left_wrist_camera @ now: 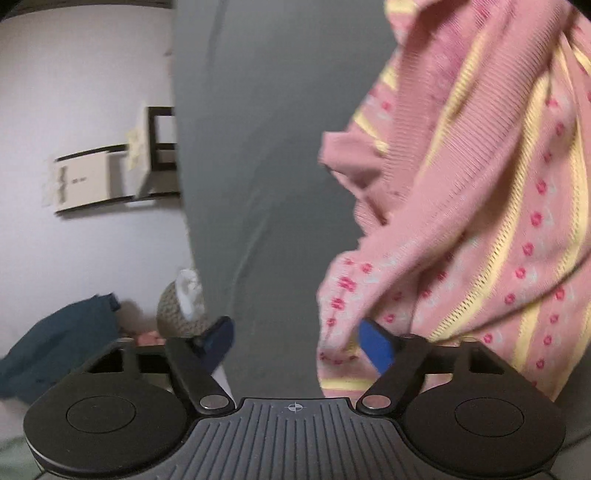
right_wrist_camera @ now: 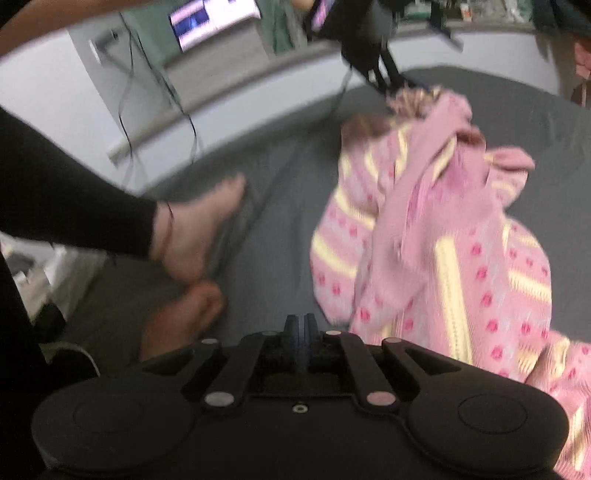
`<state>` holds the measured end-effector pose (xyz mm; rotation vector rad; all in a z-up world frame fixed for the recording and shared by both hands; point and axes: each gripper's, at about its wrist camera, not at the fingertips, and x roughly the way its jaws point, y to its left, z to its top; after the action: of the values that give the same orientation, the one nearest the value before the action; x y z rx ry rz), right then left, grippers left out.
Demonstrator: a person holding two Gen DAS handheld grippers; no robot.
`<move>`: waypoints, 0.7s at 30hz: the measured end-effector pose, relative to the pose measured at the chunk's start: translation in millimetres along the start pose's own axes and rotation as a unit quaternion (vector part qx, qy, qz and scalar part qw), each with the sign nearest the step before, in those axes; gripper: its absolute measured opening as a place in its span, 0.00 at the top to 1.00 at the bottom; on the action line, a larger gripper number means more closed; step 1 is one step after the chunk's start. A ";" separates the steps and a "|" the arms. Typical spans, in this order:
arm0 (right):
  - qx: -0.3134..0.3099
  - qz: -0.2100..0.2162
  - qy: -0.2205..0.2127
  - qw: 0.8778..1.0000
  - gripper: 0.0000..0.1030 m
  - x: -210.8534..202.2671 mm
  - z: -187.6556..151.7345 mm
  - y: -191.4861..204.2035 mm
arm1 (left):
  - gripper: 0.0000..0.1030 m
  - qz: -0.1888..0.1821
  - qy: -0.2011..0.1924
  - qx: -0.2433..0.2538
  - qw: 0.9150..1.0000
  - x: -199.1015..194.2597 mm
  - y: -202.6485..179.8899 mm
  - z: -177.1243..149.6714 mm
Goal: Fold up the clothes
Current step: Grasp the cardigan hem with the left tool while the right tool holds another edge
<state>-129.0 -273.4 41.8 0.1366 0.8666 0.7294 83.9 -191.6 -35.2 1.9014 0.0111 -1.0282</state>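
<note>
Bare feet (right_wrist_camera: 199,236) on grey sheet (right_wrist_camera: 280,221); monitor (right_wrist_camera: 214,22) behind.

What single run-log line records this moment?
left gripper open, empty | right gripper shut, empty | pink sweater crumpled, unfolded | grey sheet

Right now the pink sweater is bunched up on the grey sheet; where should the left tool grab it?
Probably the loose lower edge of the sweater, beside the left tool's right finger. That edge hangs free over the sheet, so come in from the sheet side, jaws open across the edge. The ribbed cuff further out is another free end. The right tool is shut, holding nothing.
</note>
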 end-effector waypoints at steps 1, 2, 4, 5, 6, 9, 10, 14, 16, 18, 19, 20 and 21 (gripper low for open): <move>0.004 0.004 -0.002 1.000 0.95 -0.9 0.0 -2.7 | 0.36 -0.007 -0.004 0.015 1.000 1.3 -1.6 3.8; 0.008 0.007 0.001 1.000 0.94 -0.1 -0.6 -5.2 | 0.37 -0.009 -0.005 0.027 1.000 2.2 -5.1 9.6; 0.010 0.005 0.003 1.000 0.94 1.1 -1.2 -5.8 | 0.44 -0.019 -0.012 0.060 0.998 3.7 -9.5 19.3; 0.010 0.004 0.004 1.000 0.94 1.6 -1.4 -5.4 | 0.44 -0.023 -0.018 0.074 0.997 3.2 -9.5 23.2; 0.010 0.003 0.005 1.000 0.94 2.1 -1.5 -5.0 | 0.44 -0.026 -0.024 0.088 0.995 2.6 -9.3 27.0; 0.011 -0.002 0.008 1.000 0.94 3.6 -2.0 -3.8 | 0.44 -0.044 -0.031 0.094 0.994 0.7 -1.2 33.5; 0.011 -0.003 0.009 1.000 0.94 4.1 -2.2 -3.4 | 0.44 -0.051 -0.031 0.096 0.994 0.9 -0.1 34.8; 0.015 -0.006 0.010 1.000 0.92 4.7 -3.0 -3.3 | 0.44 -0.078 -0.026 0.138 0.987 6.1 -6.4 41.3; 0.019 -0.009 0.011 1.000 0.92 4.7 -3.4 -3.8 | 0.44 -0.087 -0.023 0.147 0.985 9.9 -10.9 43.4; 0.023 -0.011 0.010 1.000 0.92 5.5 -2.8 -3.6 | 0.45 -0.093 -0.020 0.153 0.984 14.8 -14.7 48.6; 0.025 -0.010 0.008 1.000 0.92 5.4 -2.7 -3.8 | 0.45 -0.094 -0.018 0.153 0.984 16.9 -16.3 51.3; 0.027 -0.009 0.007 1.000 0.92 5.3 -2.7 -3.8 | 0.45 -0.098 -0.017 0.150 0.984 19.5 -16.8 54.3; 0.028 -0.008 0.006 1.000 0.92 5.3 -2.6 -3.6 | 0.54 -0.102 -0.015 0.146 0.984 22.2 -17.3 57.3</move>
<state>-126.8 -273.2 35.3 0.1754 0.8988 0.6920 54.2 -232.7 -74.0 2.1834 0.0408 -1.2529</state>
